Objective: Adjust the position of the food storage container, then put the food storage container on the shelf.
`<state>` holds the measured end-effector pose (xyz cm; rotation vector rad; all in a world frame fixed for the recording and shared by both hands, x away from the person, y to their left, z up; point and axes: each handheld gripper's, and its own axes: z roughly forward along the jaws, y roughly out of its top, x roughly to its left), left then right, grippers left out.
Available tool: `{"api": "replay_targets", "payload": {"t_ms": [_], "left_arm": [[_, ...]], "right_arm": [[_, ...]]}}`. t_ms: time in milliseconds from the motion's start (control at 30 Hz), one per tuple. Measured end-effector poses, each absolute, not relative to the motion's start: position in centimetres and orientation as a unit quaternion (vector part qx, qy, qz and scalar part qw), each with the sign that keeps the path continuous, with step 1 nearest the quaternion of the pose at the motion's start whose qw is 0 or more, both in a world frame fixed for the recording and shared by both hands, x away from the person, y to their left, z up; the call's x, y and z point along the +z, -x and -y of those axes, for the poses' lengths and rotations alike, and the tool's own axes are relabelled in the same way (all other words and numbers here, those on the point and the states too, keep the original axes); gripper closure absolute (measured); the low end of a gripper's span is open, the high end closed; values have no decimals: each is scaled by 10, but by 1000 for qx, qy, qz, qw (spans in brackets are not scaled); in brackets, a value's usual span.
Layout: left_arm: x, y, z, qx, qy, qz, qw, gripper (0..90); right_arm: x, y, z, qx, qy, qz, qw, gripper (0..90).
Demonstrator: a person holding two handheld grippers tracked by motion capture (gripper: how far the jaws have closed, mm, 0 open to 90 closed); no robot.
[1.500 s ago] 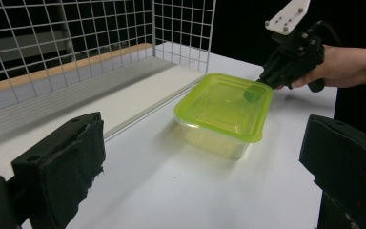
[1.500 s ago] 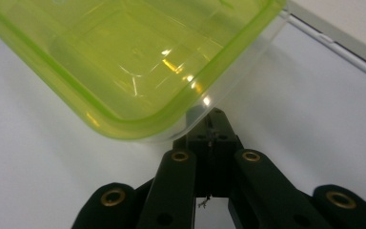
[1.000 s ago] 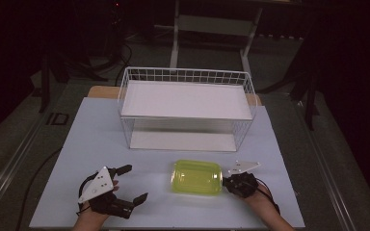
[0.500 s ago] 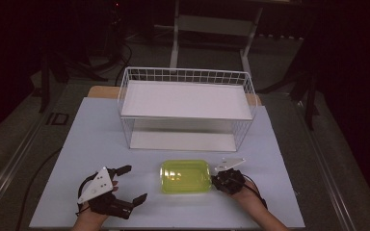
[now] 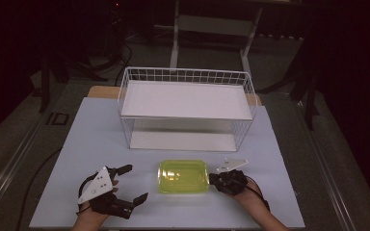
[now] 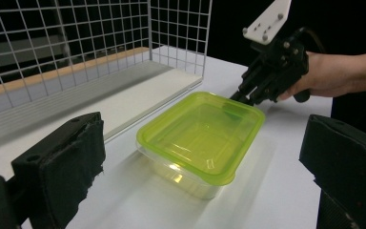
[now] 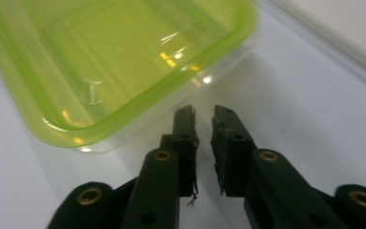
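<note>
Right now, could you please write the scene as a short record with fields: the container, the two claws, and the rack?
container: yellow-green lidded box, flat on the white table, in front of the wire rack
right claw: right gripper just off the box's right edge; jaws have just been opening, a narrow gap, nothing between them
left claw: left gripper jaws wide apart, holding nothing, left of the box and apart from it
rack: white wire, two white shelves
</note>
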<state>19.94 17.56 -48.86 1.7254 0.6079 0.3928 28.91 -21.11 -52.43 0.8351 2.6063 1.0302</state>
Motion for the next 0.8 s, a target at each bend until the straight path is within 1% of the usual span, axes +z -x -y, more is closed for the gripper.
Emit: {"api": "replay_targets", "payload": {"t_ms": [33, 100, 133, 200, 233, 333, 400, 433, 467, 533, 567, 600, 633, 700, 800], "left_arm": [[-489, -200, -176, 166, -740, -263, 597, 21], [-490, -201, -177, 155, -737, -270, 599, 22], [-490, -201, -177, 155, -737, -270, 599, 22], [-490, -200, -177, 150, -735, -273, 602, 21], [-489, -200, -177, 148, -738, -274, 598, 22], [-484, -198, -174, 162, -751, -269, 581, 22], [-480, -198, -171, 160, -754, -273, 576, 22], [-477, -199, -170, 156, -756, -273, 574, 22], [-475, -199, -169, 154, -757, -273, 574, 22], [-471, -200, -166, 154, -761, -279, 565, 22], [-469, -201, -164, 150, -760, -284, 564, 22], [-467, -202, -163, 138, -758, -287, 569, 22], [-465, -204, -162, 131, -756, -290, 573, 22], [-461, -206, -159, 118, -752, -302, 574, 22], [-455, -210, -155, 103, -747, -314, 577, 21]], "right_arm": [[-522, -289, 214, 352, -284, -884, 115, 743], [-515, -287, 219, 359, -288, -878, 130, 679], [-515, -287, 219, 359, -288, -878, 130, 679], [-506, -285, 225, 375, -297, -867, 141, 555], [-501, -284, 227, 384, -304, -860, 141, 477], [-490, -279, 229, 406, -311, -847, 144, 292], [-484, -275, 227, 406, -304, -848, 154, 127], [-481, -273, 226, 408, -297, -849, 155, 131], [-478, -270, 226, 415, -301, -842, 169, 137], [-473, -266, 226, 420, -299, -839, 173, 121], [-471, -265, 227, 425, -304, -836, 169, 135], [-467, -265, 227, 433, -315, -830, 156, 158], [-465, -266, 227, 439, -316, -827, 151, 160], [-462, -266, 227, 449, -301, -827, 153, 182], [-458, -267, 225, 446, -312, -830, 122, 210]]}}
